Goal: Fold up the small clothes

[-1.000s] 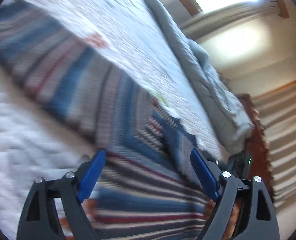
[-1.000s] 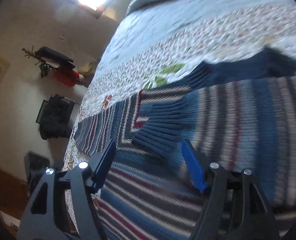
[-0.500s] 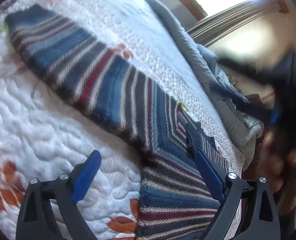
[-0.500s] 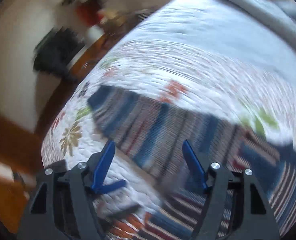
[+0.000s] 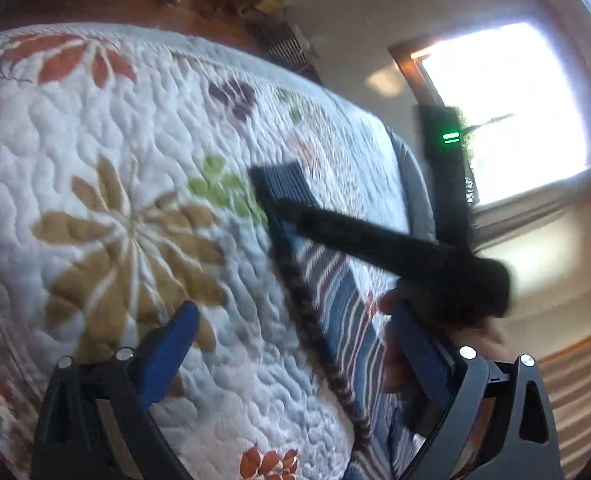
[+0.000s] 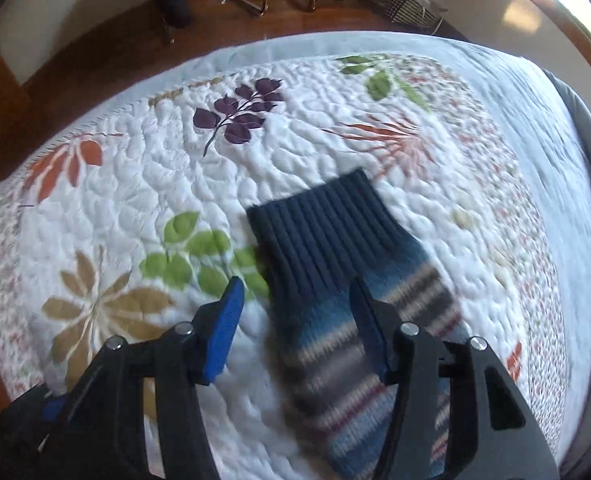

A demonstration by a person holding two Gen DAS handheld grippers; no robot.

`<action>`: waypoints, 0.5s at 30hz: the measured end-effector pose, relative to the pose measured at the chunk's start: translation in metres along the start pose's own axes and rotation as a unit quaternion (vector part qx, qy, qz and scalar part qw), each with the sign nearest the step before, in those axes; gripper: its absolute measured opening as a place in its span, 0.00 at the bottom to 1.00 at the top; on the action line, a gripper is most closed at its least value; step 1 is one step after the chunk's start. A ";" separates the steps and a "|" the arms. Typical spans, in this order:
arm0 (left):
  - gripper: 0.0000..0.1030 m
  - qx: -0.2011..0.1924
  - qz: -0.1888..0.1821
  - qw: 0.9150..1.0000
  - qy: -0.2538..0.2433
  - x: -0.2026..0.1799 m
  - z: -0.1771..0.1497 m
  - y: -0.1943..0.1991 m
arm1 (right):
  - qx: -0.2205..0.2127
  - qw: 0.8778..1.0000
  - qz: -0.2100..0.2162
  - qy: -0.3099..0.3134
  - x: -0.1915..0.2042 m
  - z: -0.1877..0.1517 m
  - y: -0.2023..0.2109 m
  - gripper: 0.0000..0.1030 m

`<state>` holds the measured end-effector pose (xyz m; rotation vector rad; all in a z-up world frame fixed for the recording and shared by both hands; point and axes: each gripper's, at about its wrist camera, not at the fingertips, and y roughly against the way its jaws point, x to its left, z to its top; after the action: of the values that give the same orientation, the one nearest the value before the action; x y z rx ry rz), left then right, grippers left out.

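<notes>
A striped sweater [image 6: 343,320] lies on the bed [image 6: 135,184], on a white quilt with leaves and flowers. Its dark blue cuff [image 6: 319,232] points toward the foot edge of the bed, with the sleeve running back under the right gripper [image 6: 293,308]. The right gripper has just been closing, but its pads do not squeeze the sleeve; it is let go. The left gripper [image 5: 291,336] has just been opening and is wide apart, holding nothing, above the quilt and the sleeve edge.
</notes>
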<state>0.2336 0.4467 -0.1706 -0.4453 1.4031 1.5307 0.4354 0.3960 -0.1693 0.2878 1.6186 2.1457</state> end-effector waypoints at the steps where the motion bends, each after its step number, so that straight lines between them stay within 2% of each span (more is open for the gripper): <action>1: 0.94 -0.005 -0.004 1.000 0.010 0.003 0.005 0.002 | 0.005 1.000 -0.008 0.005 0.007 0.006 -0.011 0.54; 3: 0.94 -0.005 -0.010 1.000 0.028 0.009 0.009 0.000 | 0.013 1.000 -0.026 0.008 0.014 0.014 -0.026 0.57; 5: 0.94 0.002 -0.017 0.999 0.047 0.018 0.010 0.000 | 0.020 0.999 -0.046 0.009 0.015 0.017 -0.039 0.65; 7: 0.94 0.013 -0.020 0.998 0.058 0.024 0.008 -0.004 | 0.016 0.998 -0.053 -0.002 0.010 0.017 -0.043 0.65; 9: 0.94 0.022 -0.023 0.998 0.059 0.023 0.005 -0.009 | 0.013 0.998 -0.051 -0.024 0.001 0.016 -0.040 0.47; 10: 0.94 0.024 -0.024 0.998 0.057 0.023 0.003 -0.008 | 0.010 0.998 -0.041 -0.036 -0.006 0.014 -0.034 0.24; 11: 0.94 0.023 -0.025 0.998 0.057 0.022 0.002 -0.008 | 0.008 0.998 -0.026 -0.052 -0.015 0.012 -0.030 0.14; 15: 0.94 0.022 -0.027 0.998 0.053 0.021 -0.001 -0.004 | -0.030 0.994 -0.019 -0.099 -0.050 0.000 0.006 0.08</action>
<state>0.2269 0.4538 -0.1894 -0.5383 1.4921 1.4482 0.4787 0.3715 -0.1586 0.4330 1.4347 2.0613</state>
